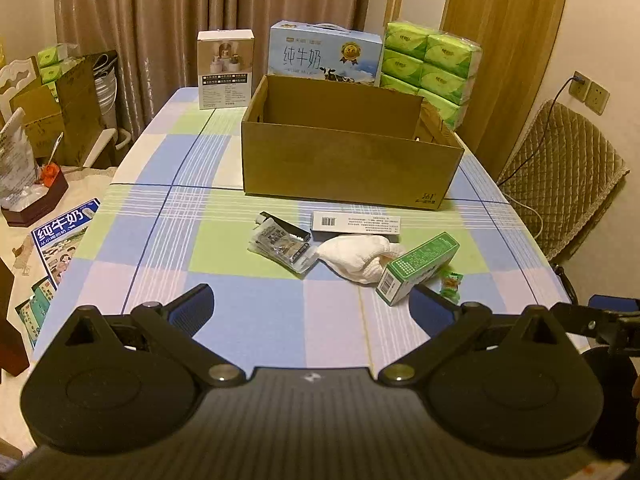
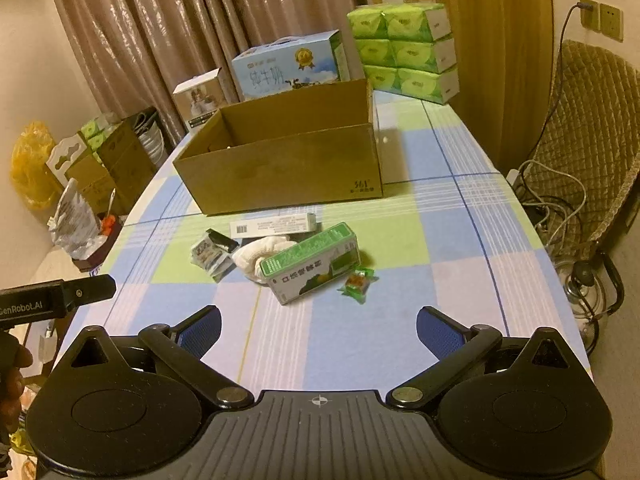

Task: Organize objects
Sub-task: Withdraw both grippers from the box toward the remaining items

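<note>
An open brown cardboard box (image 1: pixel 348 160) (image 2: pixel 288 168) stands mid-table. In front of it lie a long white carton (image 1: pixel 356 222) (image 2: pixel 274 225), a clear packet with a black item (image 1: pixel 282 246) (image 2: pixel 214 254), a white cloth (image 1: pixel 358 256) (image 2: pixel 260 254), a green box (image 1: pixel 418 266) (image 2: pixel 312 262) and a small green candy wrapper (image 1: pixel 450 282) (image 2: pixel 358 282). My left gripper (image 1: pixel 312 304) is open and empty, near the table's front edge, short of the pile. My right gripper (image 2: pixel 318 328) is open and empty, just before the green box and candy.
At the back stand a white product box (image 1: pixel 226 68), a blue milk carton (image 1: pixel 324 54) (image 2: pixel 290 66) and a stack of green tissue packs (image 1: pixel 430 68) (image 2: pixel 406 50). A quilted chair (image 2: pixel 588 140) with cables is right of the table. Boxes and bags lie left.
</note>
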Demonstrator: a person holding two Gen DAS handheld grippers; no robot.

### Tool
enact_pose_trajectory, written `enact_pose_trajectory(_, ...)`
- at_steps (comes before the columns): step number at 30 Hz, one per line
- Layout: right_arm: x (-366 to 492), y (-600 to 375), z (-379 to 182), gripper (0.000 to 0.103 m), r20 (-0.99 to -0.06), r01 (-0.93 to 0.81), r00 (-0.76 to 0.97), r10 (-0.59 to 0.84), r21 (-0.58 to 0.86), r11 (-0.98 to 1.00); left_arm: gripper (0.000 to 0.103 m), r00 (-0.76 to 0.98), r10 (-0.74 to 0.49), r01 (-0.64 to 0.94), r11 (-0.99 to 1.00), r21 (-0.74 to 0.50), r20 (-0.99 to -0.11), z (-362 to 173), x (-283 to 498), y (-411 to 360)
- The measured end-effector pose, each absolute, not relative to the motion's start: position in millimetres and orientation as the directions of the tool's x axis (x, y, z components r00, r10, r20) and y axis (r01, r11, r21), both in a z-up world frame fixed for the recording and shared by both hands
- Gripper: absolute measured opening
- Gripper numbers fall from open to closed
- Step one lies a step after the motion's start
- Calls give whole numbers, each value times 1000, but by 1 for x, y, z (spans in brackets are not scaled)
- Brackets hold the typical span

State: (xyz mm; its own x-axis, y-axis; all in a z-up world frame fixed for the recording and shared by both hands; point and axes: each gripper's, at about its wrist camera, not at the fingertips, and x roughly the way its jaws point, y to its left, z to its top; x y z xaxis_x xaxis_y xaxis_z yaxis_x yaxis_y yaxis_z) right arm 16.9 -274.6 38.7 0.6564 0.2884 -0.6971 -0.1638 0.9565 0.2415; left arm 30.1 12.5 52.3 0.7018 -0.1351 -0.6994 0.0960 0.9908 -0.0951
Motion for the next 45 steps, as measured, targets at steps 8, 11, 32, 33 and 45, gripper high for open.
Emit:
enact_pose_trajectory(8,19,-276,39,101,-698,-160,655,290,247,956,102,697,-123,87,992,-86,-707,50,32,12)
enact_pose_trajectory(11,21,-275,38,101,-699,-160,653,291,248,955,102,695,-115,85,993,-77,-710,47,33,12)
enact_pose_trajectory(32,31,-276,29,101,-706,-146,657,263,223,964,102,676,-105,75,994,-74,-730,33,43,17)
enact_pose_trajectory(33,32,-277,27,101,-708,-142,657,261,224,964,102,674,-104,75,995,-72,-731,32,44,17)
enact_pose_trajectory(45,49,-281,9,101,-728,-120,640,244,219,968,102,652,-106,81,994,-70,-751,17,60,14)
